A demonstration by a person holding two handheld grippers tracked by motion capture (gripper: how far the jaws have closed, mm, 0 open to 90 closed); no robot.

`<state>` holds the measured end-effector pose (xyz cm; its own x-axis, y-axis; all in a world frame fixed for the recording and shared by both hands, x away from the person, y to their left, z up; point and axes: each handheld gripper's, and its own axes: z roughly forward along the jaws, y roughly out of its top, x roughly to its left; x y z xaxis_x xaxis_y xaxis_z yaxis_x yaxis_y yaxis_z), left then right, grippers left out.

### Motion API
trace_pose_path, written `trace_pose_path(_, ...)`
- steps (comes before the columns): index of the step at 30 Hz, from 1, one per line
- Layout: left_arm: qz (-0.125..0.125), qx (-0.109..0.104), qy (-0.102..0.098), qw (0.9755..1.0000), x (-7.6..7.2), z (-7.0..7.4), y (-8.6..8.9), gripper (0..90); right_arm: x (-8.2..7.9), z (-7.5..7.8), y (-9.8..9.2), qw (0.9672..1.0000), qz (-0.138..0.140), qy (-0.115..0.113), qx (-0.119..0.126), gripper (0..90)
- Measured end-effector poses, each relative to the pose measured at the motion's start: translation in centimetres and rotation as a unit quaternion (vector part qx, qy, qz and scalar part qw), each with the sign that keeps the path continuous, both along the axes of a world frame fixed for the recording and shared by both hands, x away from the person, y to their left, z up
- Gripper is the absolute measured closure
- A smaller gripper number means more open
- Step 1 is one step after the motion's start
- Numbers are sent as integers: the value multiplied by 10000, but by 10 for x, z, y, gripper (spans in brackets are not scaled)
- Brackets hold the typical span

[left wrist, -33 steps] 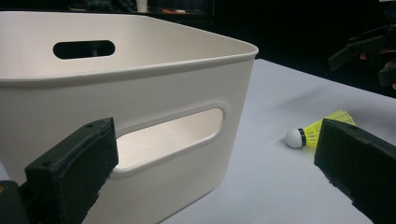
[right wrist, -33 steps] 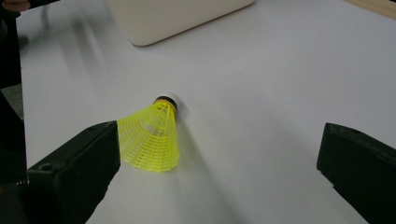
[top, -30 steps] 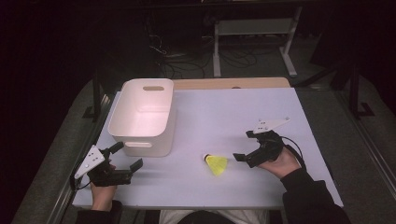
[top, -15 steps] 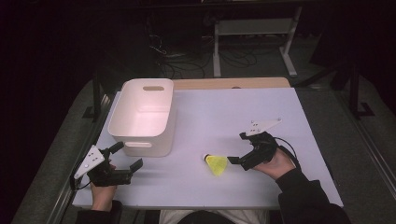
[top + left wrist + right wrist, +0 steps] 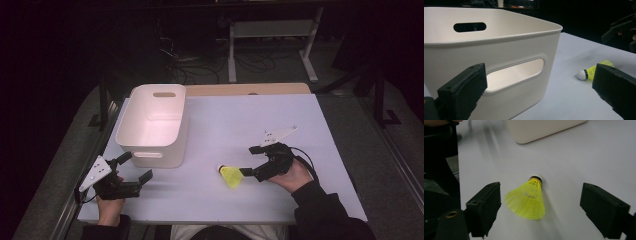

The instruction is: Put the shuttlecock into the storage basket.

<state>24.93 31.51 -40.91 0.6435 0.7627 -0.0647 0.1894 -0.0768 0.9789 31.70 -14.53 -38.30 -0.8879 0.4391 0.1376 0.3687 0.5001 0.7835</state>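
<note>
A yellow shuttlecock (image 5: 230, 176) with a white cork lies on its side on the white table (image 5: 250, 120), cork toward the bin. My right gripper (image 5: 249, 161) reaches it from the right. In the right gripper view the shuttlecock (image 5: 527, 200) lies between the jaws of that gripper (image 5: 541, 195), nearer the left one. The jaws have just been closing, and the pads do not touch the feathers. My left gripper (image 5: 136, 166) stands open and holds nothing just before the white bin (image 5: 165, 159). Its view shows the bin's handle slot (image 5: 516, 73) and the shuttlecock (image 5: 590, 72) beyond.
The bin (image 5: 499, 50) stands at the table's left with nothing seen inside. A wooden strip (image 5: 250, 89) runs along the table's far edge. Dark floor with cables and a metal frame (image 5: 270, 30) lies beyond. Bare tabletop spreads behind and to the right of the shuttlecock.
My right gripper has slid left toward the shuttlecock, so its jaws now flank it. The shuttlecock, the bin and my left gripper have stayed put.
</note>
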Motion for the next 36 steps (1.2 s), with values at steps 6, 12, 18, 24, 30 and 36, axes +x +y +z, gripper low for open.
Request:
trace_pose_path(6,1,-1,-1,10000,0,0,0,0,-3,0,7,9998,174,53,-90,283)
trace_pose_path(12,-2,0,2,10000,0,0,0,0,-6,0,16,9994,288,113,-165,358)
trace_pose_path(18,-5,0,-1,10000,0,0,0,0,-8,-2,25,9987,416,228,-211,537)
trace_pose_path(24,-8,9,-7,10000,0,0,0,0,-11,-2,33,9983,516,188,-201,690)
trace_pose_path(30,35,9,-15,10000,-1,1,1,0,-16,-4,41,9968,702,127,-353,825)
trace_pose_path(36,26,3,-14,10000,-1,1,1,0,-23,-8,51,9960,773,147,-421,886)
